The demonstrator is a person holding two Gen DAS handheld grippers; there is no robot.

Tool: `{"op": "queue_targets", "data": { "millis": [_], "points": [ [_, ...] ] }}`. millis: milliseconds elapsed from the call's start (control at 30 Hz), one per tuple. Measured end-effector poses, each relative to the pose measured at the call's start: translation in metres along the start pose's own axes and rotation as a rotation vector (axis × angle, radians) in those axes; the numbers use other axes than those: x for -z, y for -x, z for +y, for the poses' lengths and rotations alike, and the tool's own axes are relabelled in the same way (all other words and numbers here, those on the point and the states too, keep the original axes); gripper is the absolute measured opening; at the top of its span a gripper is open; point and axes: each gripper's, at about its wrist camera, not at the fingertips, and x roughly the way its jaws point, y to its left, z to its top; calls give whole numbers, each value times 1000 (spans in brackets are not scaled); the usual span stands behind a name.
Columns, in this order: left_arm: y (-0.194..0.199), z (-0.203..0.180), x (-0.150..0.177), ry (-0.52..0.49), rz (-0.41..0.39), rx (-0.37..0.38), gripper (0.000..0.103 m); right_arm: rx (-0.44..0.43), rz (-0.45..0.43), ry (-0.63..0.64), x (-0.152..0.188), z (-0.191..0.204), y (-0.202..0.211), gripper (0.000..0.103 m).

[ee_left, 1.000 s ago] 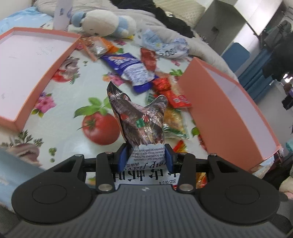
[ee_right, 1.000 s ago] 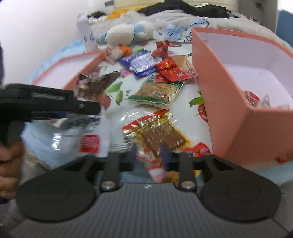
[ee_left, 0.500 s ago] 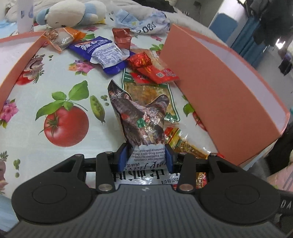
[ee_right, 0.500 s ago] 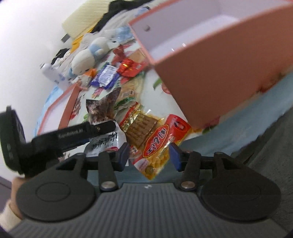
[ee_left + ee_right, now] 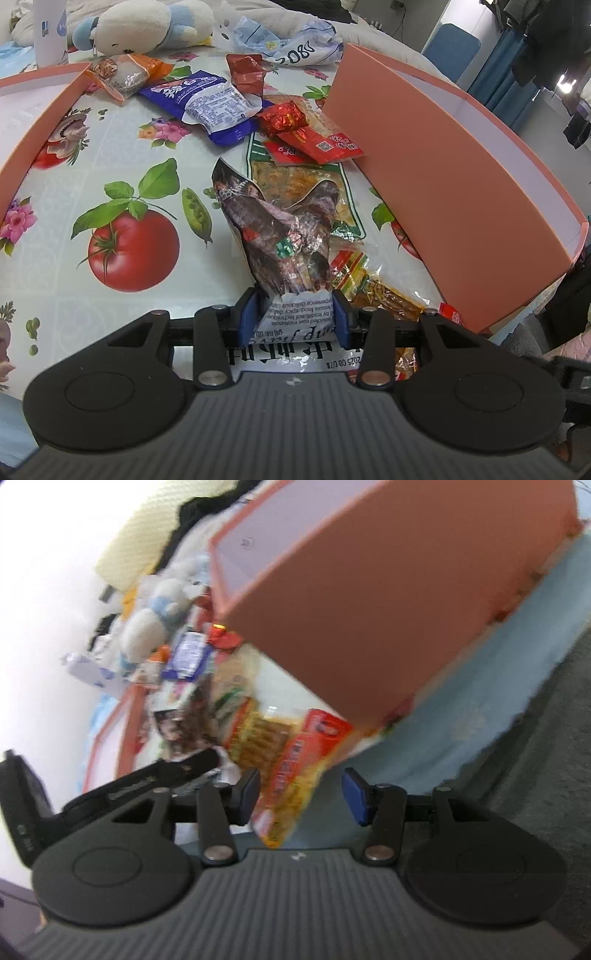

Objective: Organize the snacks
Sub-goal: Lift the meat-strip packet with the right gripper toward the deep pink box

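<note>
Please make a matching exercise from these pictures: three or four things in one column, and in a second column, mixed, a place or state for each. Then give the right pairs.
Things
1. dark brown snack packet
2. plush toy
3. blue snack packet
4. red and yellow snack packet

Places or states
A. lies flat on the tablecloth beside the orange packet
B. between the open jaws of the right gripper
C. at the far edge, beside the white bottle
D. clamped in the left gripper

Pairs: 1-D, 2-C, 3-A, 4-B

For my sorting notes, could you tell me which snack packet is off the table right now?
The dark brown packet, pinched upright between the left gripper fingers; the other packets lie flat on the tablecloth.
</note>
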Motion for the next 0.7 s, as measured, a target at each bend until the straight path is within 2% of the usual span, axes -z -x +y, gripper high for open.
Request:
{"op": "queue_targets", "data": {
  "millis": [100,167,300,533,567,600,633,667,700],
  "points": [
    [0,0,0,2,-1,0,47,-57,-27,25,2,11,0,53],
    [0,0,1,2,-2,0,47,-66,-23,26,2,12,-7,53],
    [0,0,1,2,-1,1,47,-38,1,13,2,14,-26,52],
    [0,1,2,5,-8,-1,47,-17,-41,47,-2,22,-46,46],
    [0,1,2,7,-9,-2,47,-9,-45,48,-4,23,-48,40],
    [1,1,2,8,-10,-4,47,8,-47,42,-6,21,-49,27],
    [1,1,3,8,-9,-5,47,22,-46,33,-9,19,-50,20],
    [1,0,3,8,-10,-7,47,11,-41,18,-13,16,-52,15],
    [2,0,3,10,-10,-9,47,0,-37,3,-15,13,-52,15]
  ]
}}
